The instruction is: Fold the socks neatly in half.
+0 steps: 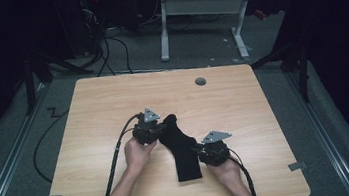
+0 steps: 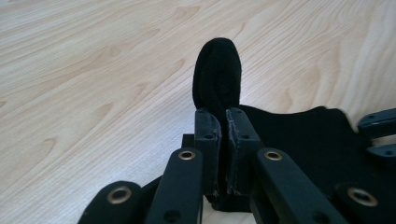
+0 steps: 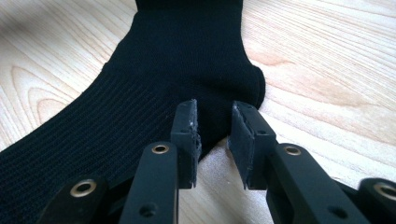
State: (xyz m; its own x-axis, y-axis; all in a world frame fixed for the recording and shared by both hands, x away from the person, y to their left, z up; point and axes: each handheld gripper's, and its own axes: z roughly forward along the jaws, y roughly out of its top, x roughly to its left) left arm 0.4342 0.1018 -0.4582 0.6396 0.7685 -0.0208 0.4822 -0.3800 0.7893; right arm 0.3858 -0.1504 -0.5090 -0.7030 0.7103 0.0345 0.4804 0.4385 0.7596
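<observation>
Folding looks to be the job here: the left hand-held gripper [image 2: 223,140] is clenched on the toe end of the black ribbed knit sock [image 1: 180,145], pinching a fold of it that stands up above the pads. The sock lies bent at the heel on the pale wood-grain counter [image 1: 98,112], between the two hands. The right hand-held gripper [image 3: 215,140] is released, jaws parted at the heel edge with nothing pressed between them. To my eye, the best move is to close the right on the heel first, then carry the toe over low. Both forearms reach in level, wrists angled inward toward the sock.
</observation>
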